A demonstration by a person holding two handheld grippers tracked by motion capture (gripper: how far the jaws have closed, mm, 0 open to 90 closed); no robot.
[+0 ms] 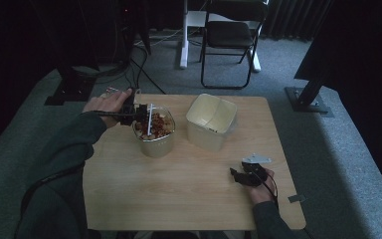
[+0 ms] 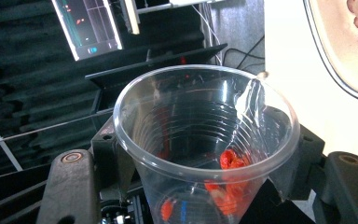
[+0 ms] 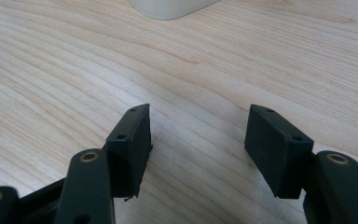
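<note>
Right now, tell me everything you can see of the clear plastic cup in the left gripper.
The clear plastic cup is thin, see-through and ribbed, with a rolled rim. The left gripper clamps its sides between black jaws. It is tipped over the full container. A few red pieces cling inside near its bottom; otherwise it looks emptied.

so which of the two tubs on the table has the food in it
The left tub, under the left tongs holding the clear cup. It is heaped with reddish-brown pieces, while the pale tub to its right is empty inside.
</note>
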